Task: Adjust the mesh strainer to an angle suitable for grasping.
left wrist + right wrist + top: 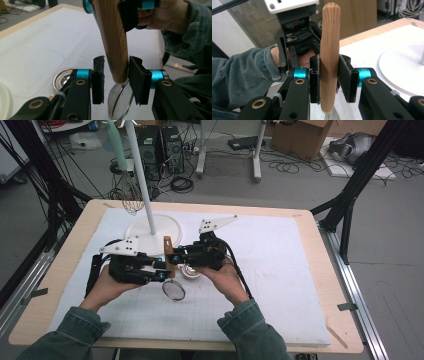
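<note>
Two hand-held grippers meet over the middle of the white mat (280, 270) on a wooden table (65, 245). Between them stands a wooden handle (169, 255), roughly upright, with a round wire-mesh strainer head (173, 290) at its lower end, close to the mat.

Right gripper (329, 82): in its own view the jaws are closed against both sides of the handle (329, 50), pads pressed flat on the wood with no gap. The handle's rounded top stands clear above the jaws; its lower end meets the metal neck of the strainer at the bottom edge.

Left gripper (116, 77): in its own view the jaws sit one on each side of the handle's (113, 42) lower end, slightly apart — a thin gap shows beside the wood on each side, so a firm grip cannot be confirmed. The strainer head (120, 102) hangs just below, tilted. Higher up the handle, the other gripper's pad and a hand (165, 15) are seen.

A small round metal dish (61, 78) lies on the mat beside the left gripper. A white round stand base (152, 227) with an upright pole sits further back on the mat; a second wire whisk-like item (131, 200) hangs by the pole.
</note>
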The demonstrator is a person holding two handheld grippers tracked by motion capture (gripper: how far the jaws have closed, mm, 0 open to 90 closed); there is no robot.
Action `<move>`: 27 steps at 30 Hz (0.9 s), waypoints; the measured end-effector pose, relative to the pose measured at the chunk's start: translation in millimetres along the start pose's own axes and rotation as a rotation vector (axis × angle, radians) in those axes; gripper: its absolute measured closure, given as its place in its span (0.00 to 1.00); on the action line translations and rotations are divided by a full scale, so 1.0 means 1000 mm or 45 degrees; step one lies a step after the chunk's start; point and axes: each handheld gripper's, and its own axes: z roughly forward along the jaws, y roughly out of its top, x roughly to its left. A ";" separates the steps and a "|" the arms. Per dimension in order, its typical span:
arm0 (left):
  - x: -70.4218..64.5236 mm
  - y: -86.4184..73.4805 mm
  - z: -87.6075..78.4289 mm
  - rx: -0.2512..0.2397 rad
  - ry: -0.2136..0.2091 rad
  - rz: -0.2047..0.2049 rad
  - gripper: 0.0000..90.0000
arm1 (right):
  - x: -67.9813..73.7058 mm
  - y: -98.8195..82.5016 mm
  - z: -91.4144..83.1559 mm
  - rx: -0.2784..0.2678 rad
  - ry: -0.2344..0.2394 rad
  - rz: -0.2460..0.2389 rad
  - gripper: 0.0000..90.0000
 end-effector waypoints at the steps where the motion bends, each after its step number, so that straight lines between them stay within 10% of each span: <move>1: 0.000 0.000 0.000 -0.002 -0.009 -0.004 0.73 | 0.001 0.001 0.001 0.002 0.003 -0.008 0.81; 17: -0.001 0.004 -0.004 -0.072 -0.056 -0.021 0.80 | 0.009 0.004 0.003 -0.008 0.070 -0.087 0.78; 27: 0.004 0.003 -0.017 -0.090 0.029 -0.030 0.80 | 0.007 -0.003 -0.024 -0.040 -0.048 -0.075 0.43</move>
